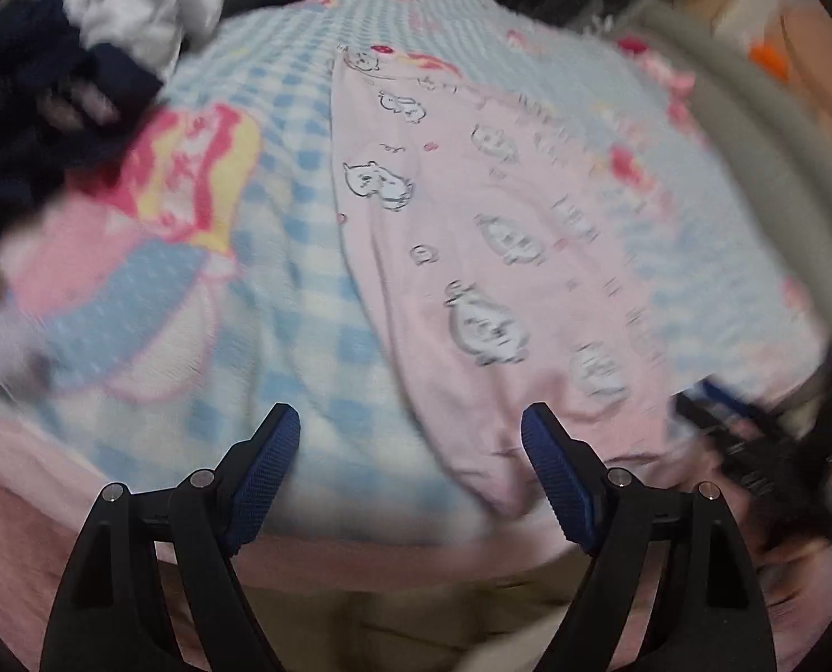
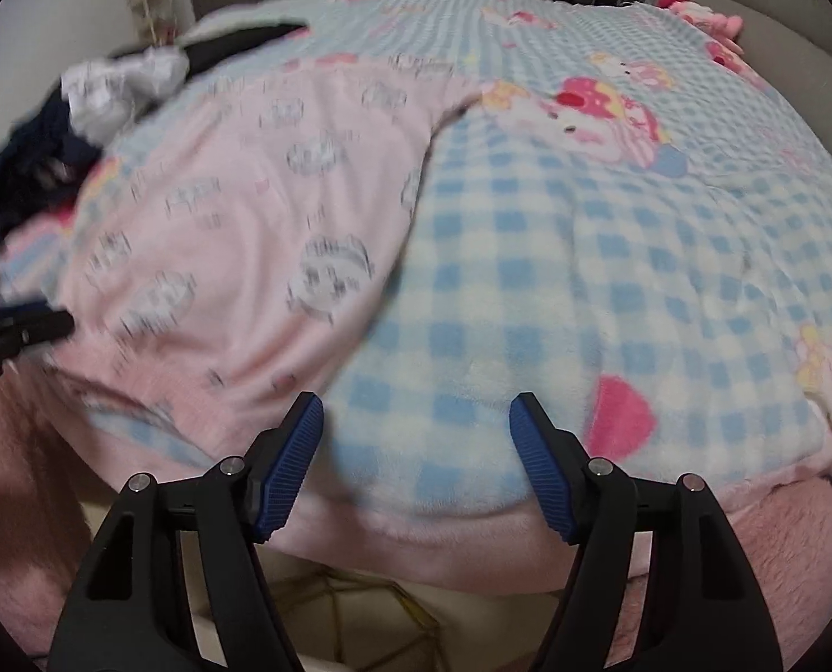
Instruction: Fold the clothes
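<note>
Blue ribbed pads line both pairs of fingers, and both pairs stand spread with nothing between them. The left gripper point(image 1: 410, 437) hangs over the near edge of the bed, and the pink printed garment point(image 1: 472, 257) begins just ahead of its right-hand finger and runs away from it. The right gripper point(image 2: 416, 425) faces bare checked blanket point(image 2: 556, 257); from there the same garment point(image 2: 237, 213) lies ahead and off to the left of the fingers. Farther out to the left sits a heap of dark and white clothes point(image 2: 80, 112).

Risks, as I judge them: the blanket is thick and plush, so fingers closing low could catch it together with the garment and drag the bedding up in the fold. The garment's near hem lies rumpled, so a pinch there may take one layer only and let the fold go crooked. A wide sweep toward the far left could also pull the waiting heap into the work.
</note>
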